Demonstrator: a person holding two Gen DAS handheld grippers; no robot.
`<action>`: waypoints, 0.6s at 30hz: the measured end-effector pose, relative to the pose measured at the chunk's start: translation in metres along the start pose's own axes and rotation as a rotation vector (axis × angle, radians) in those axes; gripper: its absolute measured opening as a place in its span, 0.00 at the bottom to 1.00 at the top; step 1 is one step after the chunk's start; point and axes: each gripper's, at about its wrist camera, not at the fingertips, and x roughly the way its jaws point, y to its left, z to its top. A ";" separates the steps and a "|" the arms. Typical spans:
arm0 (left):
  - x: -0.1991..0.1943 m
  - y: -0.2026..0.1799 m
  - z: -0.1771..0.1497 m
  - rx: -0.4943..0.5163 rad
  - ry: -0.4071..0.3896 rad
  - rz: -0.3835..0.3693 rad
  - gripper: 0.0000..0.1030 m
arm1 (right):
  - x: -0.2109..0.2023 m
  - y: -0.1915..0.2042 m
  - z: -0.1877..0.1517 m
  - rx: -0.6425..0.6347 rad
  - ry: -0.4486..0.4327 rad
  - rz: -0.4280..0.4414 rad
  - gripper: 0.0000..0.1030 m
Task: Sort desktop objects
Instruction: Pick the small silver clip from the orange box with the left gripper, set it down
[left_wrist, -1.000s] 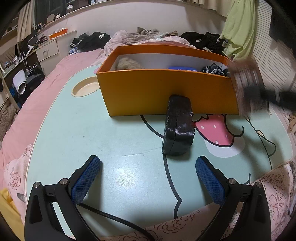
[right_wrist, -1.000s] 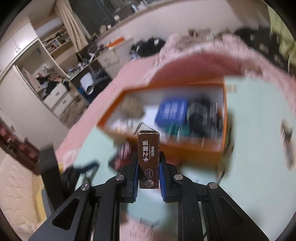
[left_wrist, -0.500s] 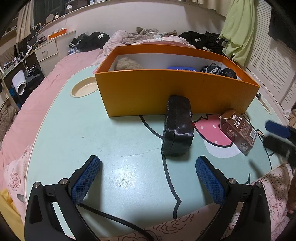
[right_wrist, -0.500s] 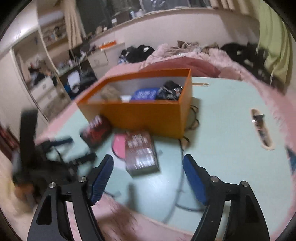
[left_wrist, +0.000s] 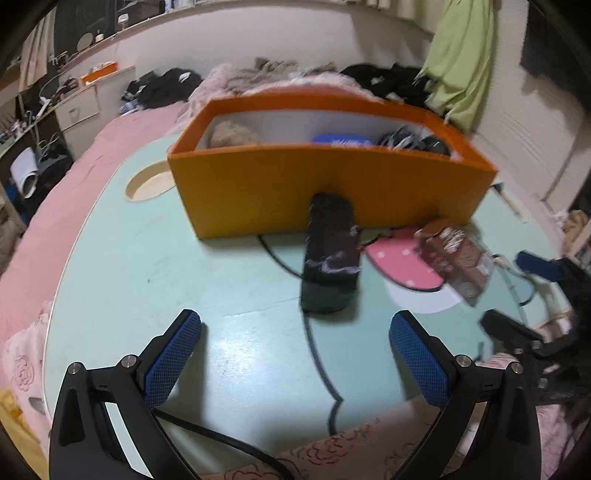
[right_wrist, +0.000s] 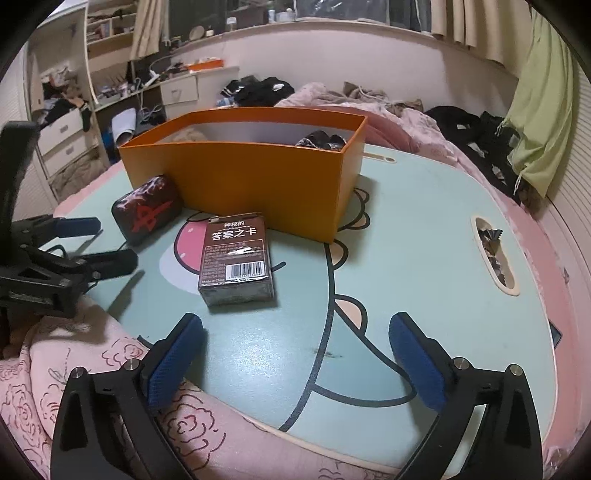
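Observation:
A brown card box lies flat on the mint table, just ahead of my right gripper, whose jaws are opening wide with nothing between them. Left of the card box, a black pouch leans against the orange box. In the left wrist view the black pouch lies straight ahead of my left gripper, which is open and empty. There the card box is to the pouch's right, and the orange box holds several items. The right gripper shows at the right edge.
The table has a round cup hole at the far left and a slot with wrappers at the right. Pink rose-print bedding borders the near edge. A cable runs under my left gripper. Clothes lie on the bed behind.
My right gripper has let go of the brown card box, which now lies flat on the table, and has drawn back with its jaws spread. The left gripper has hardly moved.

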 end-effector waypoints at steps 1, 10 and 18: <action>-0.006 -0.001 0.001 0.002 -0.022 -0.006 1.00 | 0.000 0.000 0.000 0.000 0.000 0.000 0.98; -0.047 -0.043 0.083 0.130 -0.098 -0.222 0.65 | 0.000 -0.001 -0.001 0.000 0.000 0.000 0.99; 0.029 -0.097 0.159 0.088 0.166 -0.384 0.36 | 0.001 0.002 0.000 0.001 -0.006 0.000 0.99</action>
